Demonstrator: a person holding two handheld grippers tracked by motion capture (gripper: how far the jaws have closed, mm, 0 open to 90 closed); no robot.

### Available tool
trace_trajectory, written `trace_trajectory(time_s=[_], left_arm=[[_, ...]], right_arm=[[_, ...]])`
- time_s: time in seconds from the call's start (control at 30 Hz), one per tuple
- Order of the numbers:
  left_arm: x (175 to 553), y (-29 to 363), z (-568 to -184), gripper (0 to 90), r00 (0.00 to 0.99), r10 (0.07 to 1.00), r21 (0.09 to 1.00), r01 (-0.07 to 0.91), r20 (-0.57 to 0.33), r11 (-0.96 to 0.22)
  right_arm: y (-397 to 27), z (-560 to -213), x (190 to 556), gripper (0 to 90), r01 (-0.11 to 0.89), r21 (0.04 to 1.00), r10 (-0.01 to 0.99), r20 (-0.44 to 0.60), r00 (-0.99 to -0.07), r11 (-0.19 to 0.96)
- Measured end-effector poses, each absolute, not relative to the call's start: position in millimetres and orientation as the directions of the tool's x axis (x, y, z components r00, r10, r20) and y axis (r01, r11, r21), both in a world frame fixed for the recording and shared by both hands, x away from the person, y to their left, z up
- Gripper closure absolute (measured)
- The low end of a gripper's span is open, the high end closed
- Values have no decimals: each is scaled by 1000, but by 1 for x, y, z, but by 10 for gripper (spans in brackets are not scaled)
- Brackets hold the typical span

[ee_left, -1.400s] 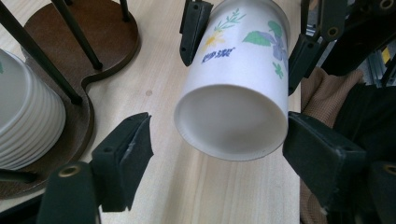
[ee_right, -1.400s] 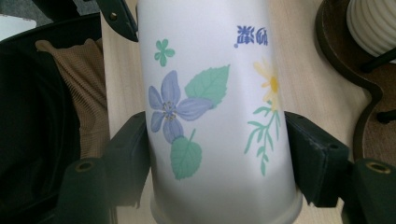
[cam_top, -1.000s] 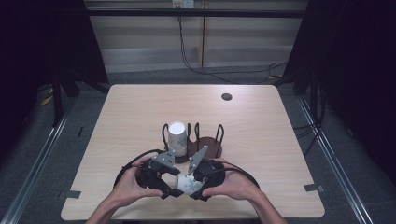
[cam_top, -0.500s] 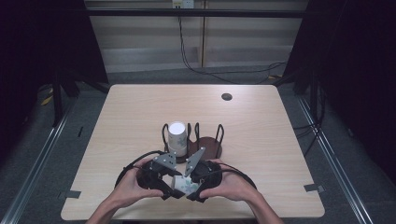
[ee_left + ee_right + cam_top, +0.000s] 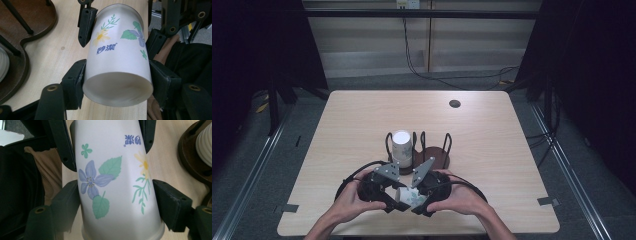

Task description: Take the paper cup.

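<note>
Both tools, left and right, pinch one flowered cup lying sideways; rack at twelve o'clock.

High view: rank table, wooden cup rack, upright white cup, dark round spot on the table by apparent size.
1. table
2. wooden cup rack
3. upright white cup, though the rack's posts partly hide it
4. dark round spot, smallest; it also lies farthest from the camera

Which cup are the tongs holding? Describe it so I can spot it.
At the table's near edge, in front of the rack, the cup lies sideways between both tongs. Unlike the plain ribbed cup upright in the rack, it bears printed flowers.
</note>
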State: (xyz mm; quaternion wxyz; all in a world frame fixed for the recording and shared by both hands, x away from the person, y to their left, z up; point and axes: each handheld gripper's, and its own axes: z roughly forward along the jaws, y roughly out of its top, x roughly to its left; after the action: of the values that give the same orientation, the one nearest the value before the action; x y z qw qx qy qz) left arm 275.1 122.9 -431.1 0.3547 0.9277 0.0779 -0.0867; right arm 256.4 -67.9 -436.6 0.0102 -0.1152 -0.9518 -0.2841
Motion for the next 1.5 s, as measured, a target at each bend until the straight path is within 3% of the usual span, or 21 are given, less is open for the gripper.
trace_trajectory(time_s=[0.27, 0.57, 1.23, 1.5], left_arm=[[277, 129, -430, 364, 971, 101, 656, 220, -215, -722], [278, 135, -431, 362, 969, 144, 676, 244, -202, -695], [277, 146, -436, 361, 964, 180, 770, 266, -197, -581], [277, 148, -437, 359, 962, 186, 793, 270, -200, -546]], right_arm=[[-78, -437, 260, 136, 243, 579, 236, 89, -968, 778], [-99, -439, 260, 141, 330, 605, 344, 97, -934, 725], [-128, -445, 256, 147, 403, 727, 404, 188, -895, 556], [-125, -447, 255, 138, 400, 734, 403, 187, -896, 549]])
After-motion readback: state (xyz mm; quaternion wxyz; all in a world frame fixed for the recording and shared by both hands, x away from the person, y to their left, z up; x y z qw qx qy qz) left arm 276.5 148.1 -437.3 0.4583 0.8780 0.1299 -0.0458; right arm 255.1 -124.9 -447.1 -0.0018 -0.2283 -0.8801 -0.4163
